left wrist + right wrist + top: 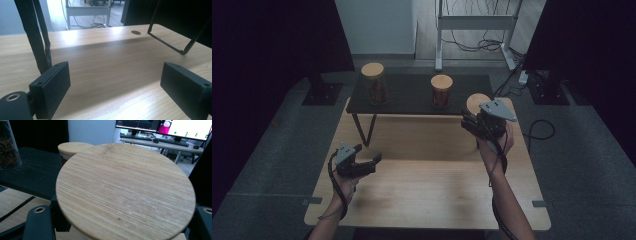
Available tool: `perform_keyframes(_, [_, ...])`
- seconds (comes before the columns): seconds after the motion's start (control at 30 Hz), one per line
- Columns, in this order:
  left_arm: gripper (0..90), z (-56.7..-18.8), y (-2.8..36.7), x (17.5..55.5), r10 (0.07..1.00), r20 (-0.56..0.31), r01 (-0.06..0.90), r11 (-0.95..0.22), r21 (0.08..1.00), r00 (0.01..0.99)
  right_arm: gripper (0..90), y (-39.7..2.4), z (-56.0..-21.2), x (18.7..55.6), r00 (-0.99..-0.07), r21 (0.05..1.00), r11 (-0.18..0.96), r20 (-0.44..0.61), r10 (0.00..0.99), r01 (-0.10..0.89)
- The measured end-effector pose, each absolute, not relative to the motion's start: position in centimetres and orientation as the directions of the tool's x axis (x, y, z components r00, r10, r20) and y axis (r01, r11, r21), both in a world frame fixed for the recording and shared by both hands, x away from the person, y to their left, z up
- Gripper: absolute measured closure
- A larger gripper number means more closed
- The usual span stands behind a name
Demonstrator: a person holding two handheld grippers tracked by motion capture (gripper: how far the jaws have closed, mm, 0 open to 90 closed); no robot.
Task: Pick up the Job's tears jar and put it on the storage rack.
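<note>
Two glass jars with bamboo lids stand on a low black shelf point(412, 97): a tall one point(375, 84) at its left and a short one point(441, 91) in the middle. My right gripper point(472, 120) is shut on a third jar point(475, 101), held off the shelf's right end above the table. In the right gripper view that jar's round bamboo lid point(125, 185) sits between the jaws, with the short jar point(72, 147) and the tall jar point(8, 150) beyond. My left gripper point(373, 161) hovers open over the table's left side, with nothing between its jaws point(115, 85).
The shelf stands on thin black wire legs point(37, 37) on the far half of the wooden table point(427, 185). A cable hole point(136, 32) lies near the table's far edge. A white desk frame point(474, 22) and cables sit on the floor behind.
</note>
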State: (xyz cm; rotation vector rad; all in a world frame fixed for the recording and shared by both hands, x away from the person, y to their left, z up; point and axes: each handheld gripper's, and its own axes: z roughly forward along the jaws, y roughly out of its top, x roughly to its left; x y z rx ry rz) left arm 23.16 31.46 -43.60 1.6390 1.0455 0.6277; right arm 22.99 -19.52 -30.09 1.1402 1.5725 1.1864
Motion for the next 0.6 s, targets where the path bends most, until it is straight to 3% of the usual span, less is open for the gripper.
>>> perform_keyframes(0.6, [8.6, -44.0, 31.4, 23.6, 0.868, -0.104, 0.342, -0.078, 0.937, 0.485, 25.2, -19.4, -29.5, 25.7, -0.225, 0.972, 0.138, -0.093, 0.97, 0.19])
